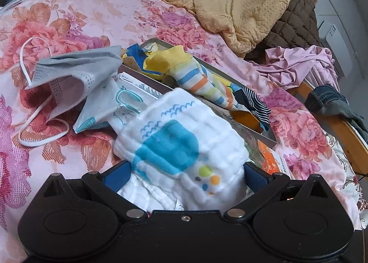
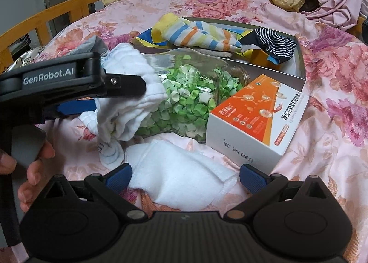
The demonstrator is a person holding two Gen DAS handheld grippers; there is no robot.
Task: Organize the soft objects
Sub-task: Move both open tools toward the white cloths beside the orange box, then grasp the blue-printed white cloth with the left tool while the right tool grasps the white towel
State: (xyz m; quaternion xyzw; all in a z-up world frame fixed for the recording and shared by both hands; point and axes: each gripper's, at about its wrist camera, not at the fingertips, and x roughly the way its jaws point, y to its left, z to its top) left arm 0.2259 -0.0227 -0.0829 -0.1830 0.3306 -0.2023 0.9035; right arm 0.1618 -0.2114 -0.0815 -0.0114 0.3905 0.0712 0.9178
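The left gripper [image 1: 186, 171] has its blue pads clamped on a bunched white muslin cloth [image 1: 181, 148] with a blue whale print, held up over the bed; from the right wrist view the same cloth droops from that gripper against a glass jar [image 2: 184, 97] of green paper stars lying on its side. The right gripper [image 2: 185, 174] hangs with its jaws apart over a plain white towel [image 2: 181, 177] that lies flat on the floral bedspread [image 2: 322, 148], right between its fingers and nearer to it than to the other arm. The towel's long axis seems to run from near left to far right, roughly across the gap, so a straight drop and squeeze looks workable. Beyond both, ahead and slightly right, sits the grey tray [image 2: 301, 60], long side running left to right in the right wrist view, already holding a striped sock [image 2: 197, 35] and a dark striped one [image 2: 276, 49]. The held cloth hangs just short of the tray's near edge, so I'd guess it goes forward. An orange box [image 2: 257, 118] leans at the tray's near side, beside the jar, and may crowd that path. A grey mask [image 1: 71, 76] lies off to the left.
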